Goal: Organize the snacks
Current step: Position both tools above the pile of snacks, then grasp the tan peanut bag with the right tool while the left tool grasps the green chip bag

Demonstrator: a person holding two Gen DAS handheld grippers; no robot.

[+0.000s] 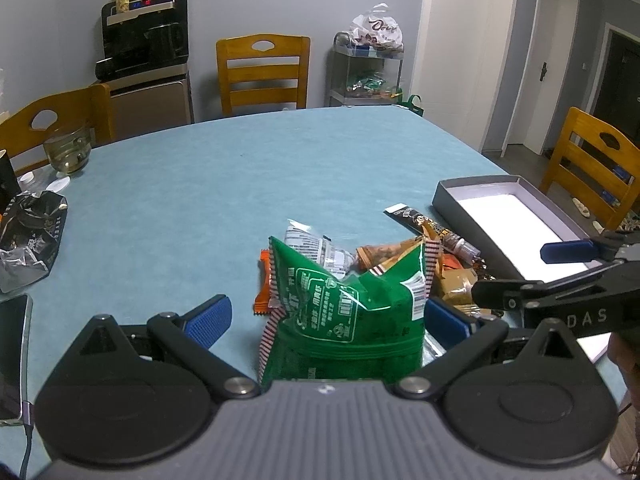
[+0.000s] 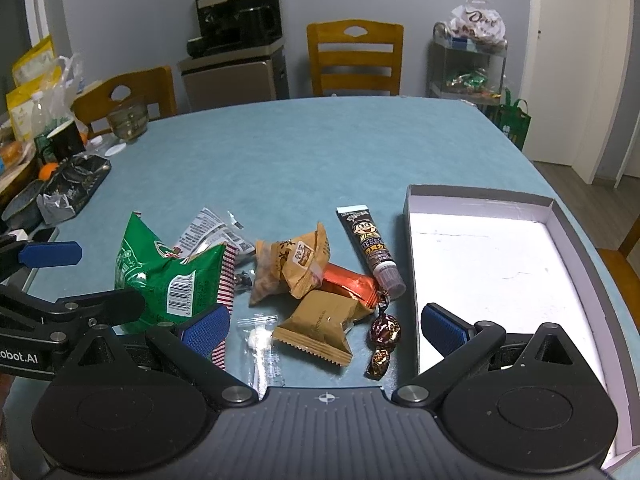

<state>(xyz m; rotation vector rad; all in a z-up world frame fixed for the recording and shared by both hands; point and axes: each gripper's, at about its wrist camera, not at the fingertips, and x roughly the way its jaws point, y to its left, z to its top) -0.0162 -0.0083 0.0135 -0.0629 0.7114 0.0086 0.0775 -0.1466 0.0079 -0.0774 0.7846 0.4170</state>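
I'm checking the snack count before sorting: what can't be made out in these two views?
- Left wrist view: the green bag between the open left gripper fingers hides most of the pile behind it.
- Right wrist view: the box is cut off by the right gripper body and frame edge.
- Both views: packet print is too small to read.

On the blue table (image 2: pixel 320 152) lie one green snack bag (image 2: pixel 160 276), one clear printed wrapper (image 2: pixel 208 232), three tan pastry packets (image 2: pixel 316 328), one orange foil bar (image 2: pixel 352 282), one cartoon-printed tube (image 2: pixel 372 248), two foil-wrapped candies (image 2: pixel 386 330), and one small clear sachet (image 2: pixel 260 336). One open grey box (image 2: pixel 480 200) sits beside them. Three wooden chairs (image 2: pixel 356 56) stand around the table.
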